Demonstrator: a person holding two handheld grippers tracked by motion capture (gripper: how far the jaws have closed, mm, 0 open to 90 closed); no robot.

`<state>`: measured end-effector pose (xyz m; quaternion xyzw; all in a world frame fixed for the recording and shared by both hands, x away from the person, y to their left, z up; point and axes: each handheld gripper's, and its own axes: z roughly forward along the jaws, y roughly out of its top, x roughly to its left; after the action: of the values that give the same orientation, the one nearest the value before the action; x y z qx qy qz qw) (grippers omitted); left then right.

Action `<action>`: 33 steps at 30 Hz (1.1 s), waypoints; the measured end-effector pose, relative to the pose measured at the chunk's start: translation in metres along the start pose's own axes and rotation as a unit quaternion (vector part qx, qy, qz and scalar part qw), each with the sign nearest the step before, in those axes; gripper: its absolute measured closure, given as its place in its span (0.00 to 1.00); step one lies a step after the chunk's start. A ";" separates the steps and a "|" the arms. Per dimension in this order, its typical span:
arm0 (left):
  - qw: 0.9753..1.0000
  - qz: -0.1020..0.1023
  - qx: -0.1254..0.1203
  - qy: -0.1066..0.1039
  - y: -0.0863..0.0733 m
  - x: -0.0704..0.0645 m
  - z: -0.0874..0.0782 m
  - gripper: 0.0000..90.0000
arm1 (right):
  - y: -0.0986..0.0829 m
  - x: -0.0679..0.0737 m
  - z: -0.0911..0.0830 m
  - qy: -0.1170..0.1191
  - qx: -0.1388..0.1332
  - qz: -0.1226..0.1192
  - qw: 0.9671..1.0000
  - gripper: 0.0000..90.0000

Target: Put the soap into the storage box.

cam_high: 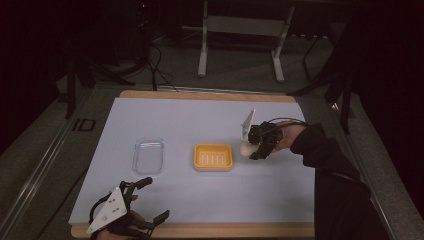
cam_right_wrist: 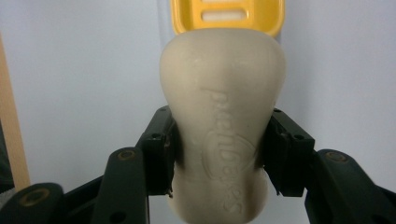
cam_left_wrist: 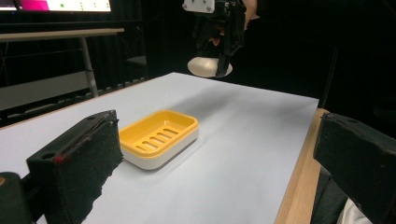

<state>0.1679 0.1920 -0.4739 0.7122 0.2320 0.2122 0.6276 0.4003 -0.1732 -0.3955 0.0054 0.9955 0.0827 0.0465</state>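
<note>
Right gripper (cam_high: 255, 150) pinching a soap bar (cam_right_wrist: 223, 121) above the table beside the yellow dish (cam_high: 213, 157), embossed lettering hard to read, left gripper (cam_high: 150, 200) jaws spread, clear lid (cam_high: 148, 155) faint.

The tabletop (cam_high: 210, 231) is wooden, its light edge showing along the near and far sides, and a pale blue-grey sheet (cam_high: 200, 120) covers nearly all of it. A yellow soap dish (cam_high: 213, 157) on a white base lies flat on the sheet near its middle. A clear plastic lid (cam_high: 148, 155) lies well left of the soap dish, apart from it.
</note>
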 end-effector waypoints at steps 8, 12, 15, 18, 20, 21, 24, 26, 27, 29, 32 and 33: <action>1.000 0.000 -0.003 0.000 0.000 0.000 0.000 0.01 | 0.020 -0.002 -0.005 -0.003 -0.014 -0.006 1.000 0.55; 1.000 0.000 -0.002 0.001 0.000 0.000 0.000 0.01 | 0.029 -0.003 -0.006 -0.005 -0.023 -0.008 1.000 0.55; 1.000 -0.001 -0.003 -0.001 0.000 0.000 -0.001 0.01 | 0.036 -0.002 -0.005 -0.012 -0.025 -0.016 0.999 0.55; 1.000 0.000 -0.002 -0.001 0.001 0.000 -0.001 0.01 | 0.041 -0.003 -0.003 -0.012 -0.031 -0.016 0.999 0.55; 1.000 0.001 -0.002 -0.001 0.001 0.000 -0.001 0.01 | 0.044 -0.003 -0.003 -0.007 -0.037 -0.017 0.999 0.55; 1.000 0.001 -0.001 -0.002 0.000 0.000 0.000 0.01 | 0.046 -0.004 -0.002 -0.005 -0.039 -0.015 0.999 0.55; 1.000 0.002 -0.001 -0.002 0.000 0.000 0.000 0.01 | 0.051 -0.004 -0.001 -0.004 -0.048 -0.015 0.999 0.55; 1.000 0.002 0.000 -0.001 0.000 0.000 0.000 0.01 | 0.056 -0.003 0.000 -0.008 -0.051 -0.014 0.999 0.55; 1.000 0.002 0.000 -0.001 0.000 0.000 0.000 0.01 | 0.058 -0.004 0.001 -0.006 -0.056 -0.014 0.998 0.55; 1.000 0.003 0.000 -0.002 0.000 0.000 0.000 0.01 | 0.063 -0.003 0.001 -0.008 -0.062 -0.013 0.998 0.55; 1.000 0.003 -0.001 -0.002 0.001 0.000 0.000 0.01 | 0.068 -0.001 0.001 -0.006 -0.076 -0.015 0.997 0.55; 1.000 0.004 -0.001 -0.002 0.001 0.000 -0.001 0.01 | 0.069 -0.001 0.001 -0.006 -0.082 -0.016 0.996 0.55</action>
<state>0.1676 0.1923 -0.4732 0.7132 0.2276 0.2130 0.6279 0.4017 -0.1047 -0.3845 -0.0140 0.9849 0.1636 0.0542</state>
